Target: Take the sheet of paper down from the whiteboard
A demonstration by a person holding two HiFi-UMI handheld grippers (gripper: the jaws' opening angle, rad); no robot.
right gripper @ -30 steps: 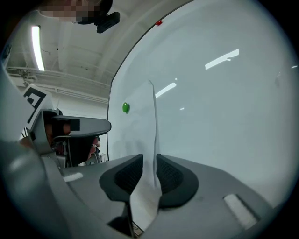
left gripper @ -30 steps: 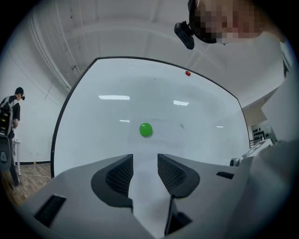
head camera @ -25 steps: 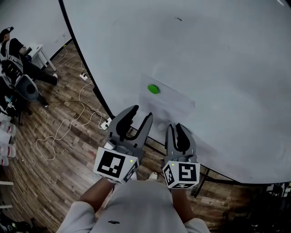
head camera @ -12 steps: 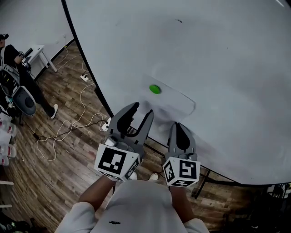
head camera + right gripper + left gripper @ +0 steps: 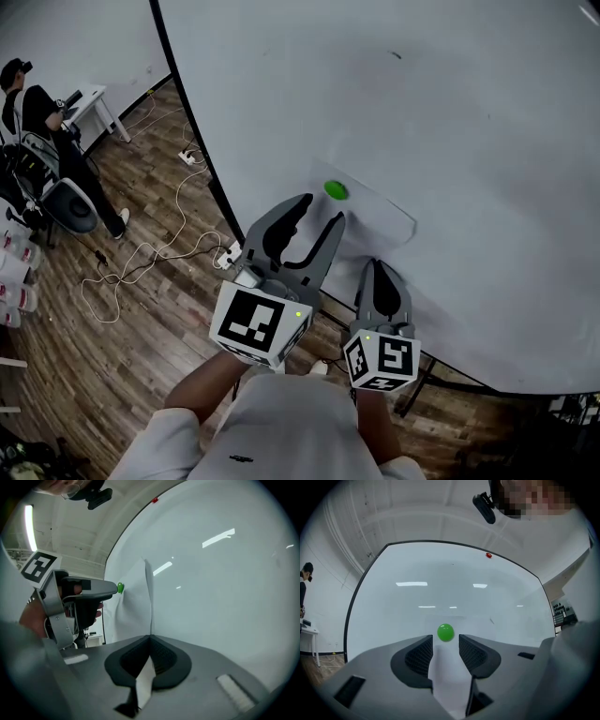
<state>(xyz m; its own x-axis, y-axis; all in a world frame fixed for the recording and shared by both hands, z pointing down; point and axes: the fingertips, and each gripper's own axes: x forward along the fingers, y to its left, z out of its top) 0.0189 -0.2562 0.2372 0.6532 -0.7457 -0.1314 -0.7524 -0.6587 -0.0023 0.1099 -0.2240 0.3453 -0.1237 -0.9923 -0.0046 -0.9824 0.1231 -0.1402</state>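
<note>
I am pinching the lower edge of the white paper sheet [image 5: 380, 223] in my right gripper [image 5: 381, 270], with its jaws pressed together on the paper. The sheet is hanging on the large white whiteboard [image 5: 450, 112], pinned by a round green magnet [image 5: 335, 190]. My left gripper [image 5: 319, 212] has just been opening its jaws and is standing spread, with nothing between them and the magnet just ahead. Recommended procedure: centre the spread jaws on the magnet, close squarely, then pull it straight off while the right gripper is securing the sheet.
</note>
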